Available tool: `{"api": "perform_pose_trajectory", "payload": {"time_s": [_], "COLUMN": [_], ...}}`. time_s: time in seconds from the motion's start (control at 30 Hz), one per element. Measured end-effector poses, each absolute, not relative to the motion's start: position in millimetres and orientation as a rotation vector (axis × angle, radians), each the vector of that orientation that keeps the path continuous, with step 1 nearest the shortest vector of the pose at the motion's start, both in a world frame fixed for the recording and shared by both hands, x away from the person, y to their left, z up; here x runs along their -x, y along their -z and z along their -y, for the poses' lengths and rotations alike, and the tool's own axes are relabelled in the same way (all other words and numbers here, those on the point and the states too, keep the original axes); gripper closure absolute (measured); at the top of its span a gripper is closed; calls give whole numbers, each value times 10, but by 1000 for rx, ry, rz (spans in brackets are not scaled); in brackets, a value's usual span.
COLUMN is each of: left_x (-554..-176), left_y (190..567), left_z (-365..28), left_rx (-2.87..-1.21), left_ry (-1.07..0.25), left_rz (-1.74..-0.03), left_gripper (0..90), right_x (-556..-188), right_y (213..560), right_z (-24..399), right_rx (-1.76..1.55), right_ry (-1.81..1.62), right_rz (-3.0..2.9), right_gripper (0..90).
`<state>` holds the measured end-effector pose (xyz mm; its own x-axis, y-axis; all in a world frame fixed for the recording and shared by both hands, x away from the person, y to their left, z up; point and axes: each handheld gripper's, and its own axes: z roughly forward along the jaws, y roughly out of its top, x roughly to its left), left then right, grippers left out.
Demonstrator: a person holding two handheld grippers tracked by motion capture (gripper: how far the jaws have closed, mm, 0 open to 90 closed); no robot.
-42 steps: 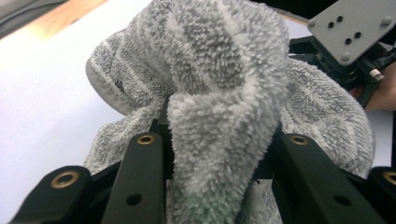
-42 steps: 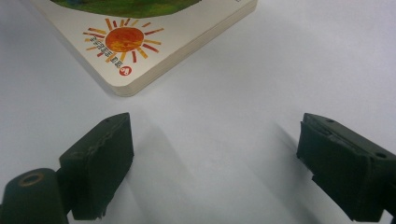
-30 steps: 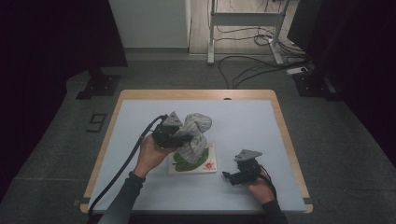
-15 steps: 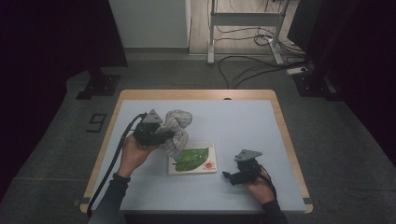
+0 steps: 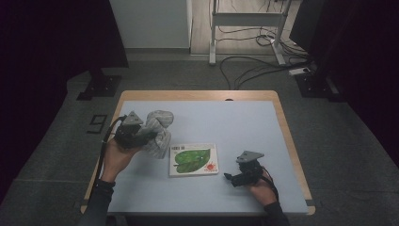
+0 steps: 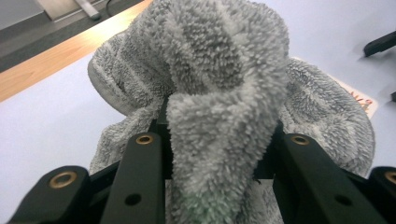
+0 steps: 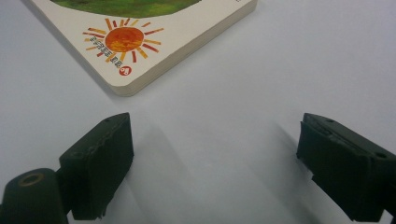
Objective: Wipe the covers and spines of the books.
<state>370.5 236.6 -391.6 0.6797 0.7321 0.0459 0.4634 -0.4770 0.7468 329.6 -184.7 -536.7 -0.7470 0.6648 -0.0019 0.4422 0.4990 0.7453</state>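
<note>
Here we look down on a pale blue table (image 5: 235,122) with a wooden rim, set in the middle of the frame above a dark floor. At the left of the table, our left gripper (image 5: 141,136) is clenched on a fluffy grey towel (image 5: 157,132); in the left gripper view the towel (image 6: 224,93) bulges up between the two black jaws and spills over both sides, with its lower folds resting on the table. The towel sits just to the left of a picture book (image 5: 194,159), which lies flat at the centre of the table, its cover showing a green leaf and a small orange sun. At the lower right, our right gripper (image 5: 233,178) rests low near the front edge, its jaws spread wide and holding nothing; the right gripper view shows the book's sun corner (image 7: 126,42) just ahead of them, apart from both pads. We judge the risks to be these: the grip takes only a bunch of the towel, so loose folds could slip free if it is pulled quickly, and a trailing edge might drag across the book and push it out of place.
</note>
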Motion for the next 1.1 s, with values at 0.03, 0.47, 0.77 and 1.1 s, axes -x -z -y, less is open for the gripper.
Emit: {"api": "perform_pose_trajectory", "payload": {"time_s": [0.03, 0.47, 0.77, 1.1], "left_x": [-3701, -3700, -3746, -3787], "left_y": [3923, 4139, 4416, 4711], "left_z": [-2402, -2783, -2886, -3031], "left_rx": [-2153, -2133, -2153, -2157], "left_ry": [-472, -478, -466, -437], "left_rz": [-924, -1044, -1119, -1202], "left_gripper": [642, 636, 627, 621], "right_x": [-3296, -3296, -3295, -3295], "right_y": [5367, 5368, 5368, 5368], "right_z": [1848, 1849, 1848, 1848], "right_rx": [-933, -929, -929, -929], "right_ry": [-1098, -1097, -1098, -1098], "right_rz": [-2457, -2457, -2456, -2456], "right_gripper": [103, 103, 103, 103]}}
